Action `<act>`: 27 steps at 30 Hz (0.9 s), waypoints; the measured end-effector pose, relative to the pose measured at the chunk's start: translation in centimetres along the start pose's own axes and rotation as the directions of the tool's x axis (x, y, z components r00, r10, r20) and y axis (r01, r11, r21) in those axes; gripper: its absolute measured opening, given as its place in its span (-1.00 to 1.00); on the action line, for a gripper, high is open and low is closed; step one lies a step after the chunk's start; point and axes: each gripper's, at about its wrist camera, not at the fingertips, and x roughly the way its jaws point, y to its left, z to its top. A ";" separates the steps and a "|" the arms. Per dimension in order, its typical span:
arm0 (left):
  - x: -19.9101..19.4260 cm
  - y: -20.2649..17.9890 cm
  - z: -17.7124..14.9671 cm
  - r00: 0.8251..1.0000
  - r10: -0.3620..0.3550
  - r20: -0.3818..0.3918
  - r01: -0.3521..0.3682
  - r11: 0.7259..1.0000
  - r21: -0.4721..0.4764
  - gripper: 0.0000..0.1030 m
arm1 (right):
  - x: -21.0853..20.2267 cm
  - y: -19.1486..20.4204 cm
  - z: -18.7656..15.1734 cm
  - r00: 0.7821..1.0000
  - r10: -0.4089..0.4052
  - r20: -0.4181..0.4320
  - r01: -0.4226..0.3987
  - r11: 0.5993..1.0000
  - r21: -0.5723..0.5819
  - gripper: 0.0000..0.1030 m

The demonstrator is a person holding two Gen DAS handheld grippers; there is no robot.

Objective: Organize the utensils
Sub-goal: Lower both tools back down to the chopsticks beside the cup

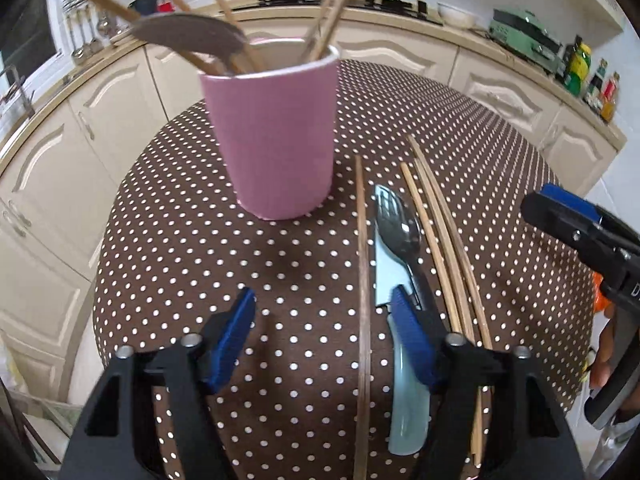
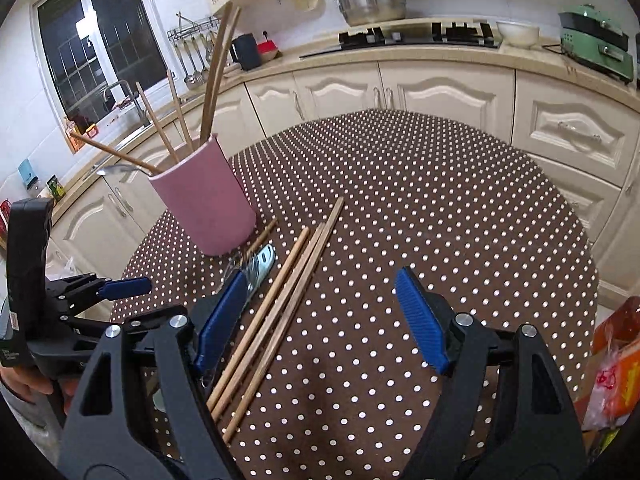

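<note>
I hold both tools released: my left tool (image 1: 322, 336) straddles one thin wooden chopstick (image 1: 363, 300) on the brown polka-dot tabletop (image 1: 200, 240), beside a pale-handled knife (image 1: 404, 384); my right tool (image 2: 320, 316) hovers over three more chopsticks (image 2: 276, 312) near the smooth pink cylindrical cup (image 2: 208, 200).
</note>
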 end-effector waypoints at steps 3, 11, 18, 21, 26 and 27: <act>1.0 -0.2 0.2 0.999 0.044 -0.028 -0.044 0.999 0.009 0.03 | 0.3 -0.1 -0.4 1.000 0.003 -0.010 -0.003 1.000 0.004 0.47; 2.0 -0.7 1.2 0.999 0.032 -0.028 -0.031 0.999 0.016 -0.04 | 0.9 -1.0 -0.4 1.000 0.001 -0.025 0.000 1.000 0.031 0.47; 3.1 -1.5 1.6 0.998 0.040 -0.046 -0.038 0.998 0.045 -0.21 | 1.9 -1.2 0.0 0.998 -0.014 -0.056 0.016 1.000 0.026 0.47; 3.6 -1.5 1.9 0.999 0.026 -0.035 -0.025 0.999 0.019 -0.43 | 2.5 -0.6 0.3 0.996 -0.044 -0.083 0.045 0.999 0.009 0.47; 3.8 -1.4 2.1 1.000 -0.003 -0.021 0.002 1.000 -0.025 -0.88 | 4.5 1.6 0.3 0.983 -0.117 -0.142 0.104 0.990 -0.099 0.47; 3.8 -1.2 2.0 1.000 -0.010 -0.018 0.009 0.999 -0.035 -0.88 | 4.7 2.0 0.3 0.981 -0.127 -0.146 0.111 0.987 -0.117 0.47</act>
